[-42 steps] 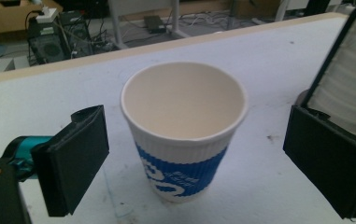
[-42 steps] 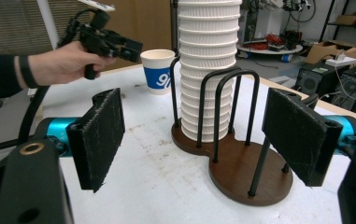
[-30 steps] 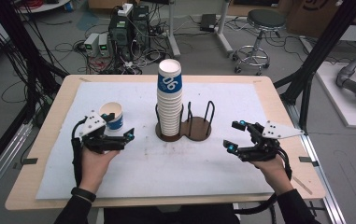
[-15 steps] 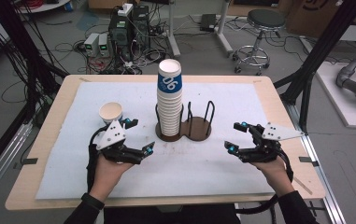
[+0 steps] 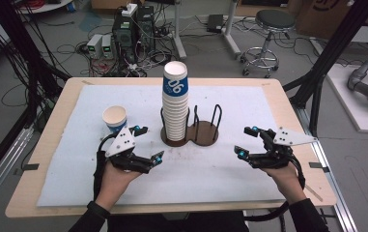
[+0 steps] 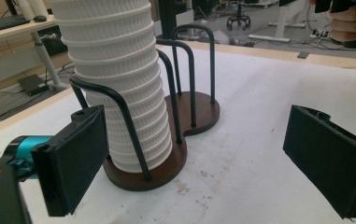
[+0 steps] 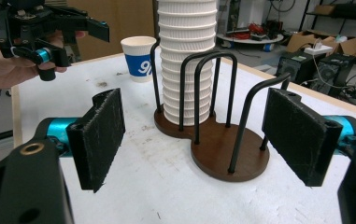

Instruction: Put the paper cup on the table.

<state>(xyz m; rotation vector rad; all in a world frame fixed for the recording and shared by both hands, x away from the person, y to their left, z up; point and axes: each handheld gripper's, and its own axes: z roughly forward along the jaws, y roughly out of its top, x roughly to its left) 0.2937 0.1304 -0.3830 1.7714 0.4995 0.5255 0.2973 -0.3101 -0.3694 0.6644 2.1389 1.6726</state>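
Having let go of the single cup (image 5: 115,118), which stood upright beside the stacked cups (image 5: 175,108) in their holder (image 5: 205,134), the left gripper (image 5: 145,145) had withdrawn, jaws spread and empty like the right gripper (image 5: 247,141), suggesting placement was finished.

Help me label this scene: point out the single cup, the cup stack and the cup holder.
single cup (image 5: 114,117), high view, on its open rim.
cup stack (image 5: 176,104), high view, on its white side wall.
cup holder (image 7: 234,151), right gripper view, on its bare brown base.
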